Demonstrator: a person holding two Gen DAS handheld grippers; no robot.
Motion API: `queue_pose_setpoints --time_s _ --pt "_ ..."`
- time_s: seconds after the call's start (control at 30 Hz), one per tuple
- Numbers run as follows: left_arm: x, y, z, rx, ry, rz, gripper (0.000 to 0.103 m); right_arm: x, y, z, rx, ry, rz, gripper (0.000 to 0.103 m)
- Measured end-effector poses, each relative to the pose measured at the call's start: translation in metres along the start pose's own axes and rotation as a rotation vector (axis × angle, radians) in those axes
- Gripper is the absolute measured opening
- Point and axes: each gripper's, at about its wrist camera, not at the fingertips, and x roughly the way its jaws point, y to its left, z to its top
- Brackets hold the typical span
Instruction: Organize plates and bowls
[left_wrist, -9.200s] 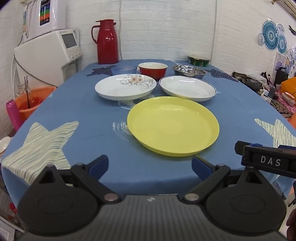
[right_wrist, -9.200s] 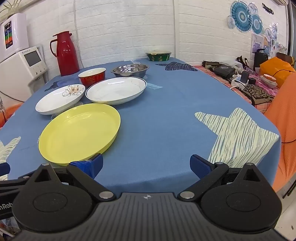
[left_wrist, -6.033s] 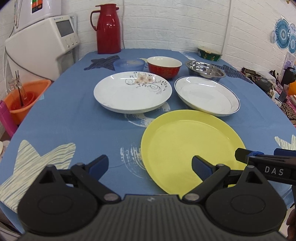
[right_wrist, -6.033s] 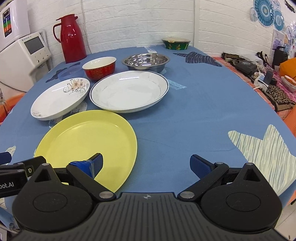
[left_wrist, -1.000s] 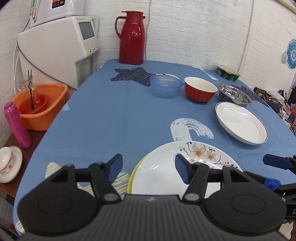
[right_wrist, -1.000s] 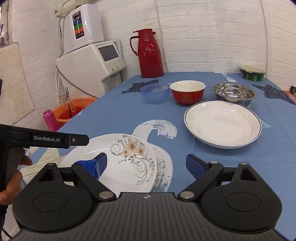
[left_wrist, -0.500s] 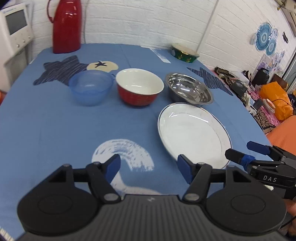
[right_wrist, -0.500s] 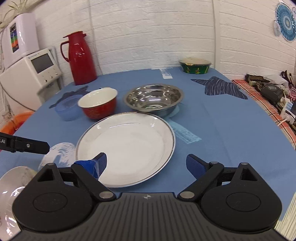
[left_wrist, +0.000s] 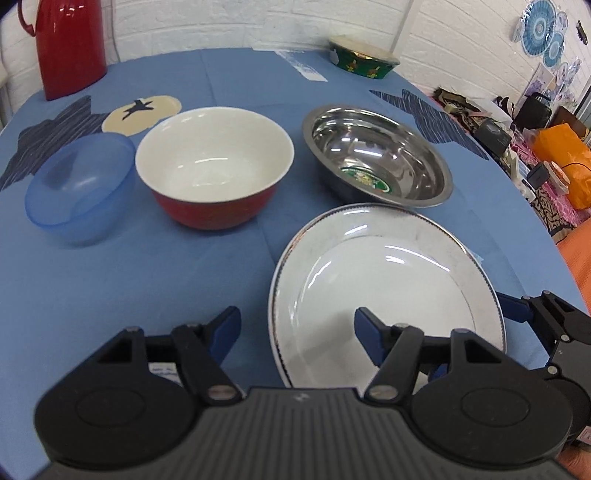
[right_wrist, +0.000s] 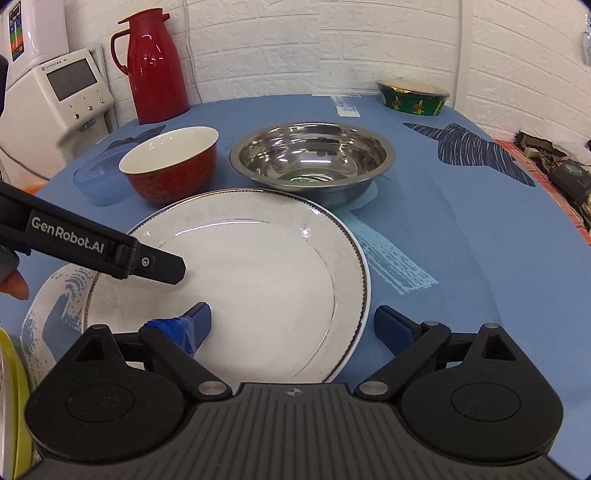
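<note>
A white plate with a dark beaded rim (left_wrist: 384, 288) (right_wrist: 258, 280) lies on the blue tablecloth in front of both grippers. My left gripper (left_wrist: 297, 328) is open and straddles the plate's left rim, its right finger over the plate and its left finger over the cloth. My right gripper (right_wrist: 293, 325) is open across the right rim, left finger above the plate, right finger outside it. The left gripper (right_wrist: 159, 267) reaches in over the plate's left side in the right wrist view. Behind the plate stand a red bowl (left_wrist: 214, 166), a steel bowl (left_wrist: 376, 155) and a blue plastic bowl (left_wrist: 79, 184).
A green bowl (left_wrist: 364, 59) and a red thermos (left_wrist: 68, 44) stand at the table's far edge. A yellow plate's rim (right_wrist: 11, 406) shows at my near left. A white appliance (right_wrist: 70, 96) stands beyond the table on the left. Clutter lies off the table's right side.
Both grippers have moved forward and down onto the white rimmed plate, which now fills the near view. The flowered plate has dropped out of sight on the left.
</note>
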Motion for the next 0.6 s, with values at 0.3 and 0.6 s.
queue_pose_setpoints --time_s 0.3,0.6 --pt "-0.011 -0.009 -0.013 0.005 -0.005 0.051 0.031 -0.015 0.013 -0.006 0.075 -0.021 0.065 0.080" --pt "-0.095 -0.008 -0.044 -0.003 -0.111 0.060 0.031 -0.084 0.052 -0.011 0.017 -0.124 0.072 0.080"
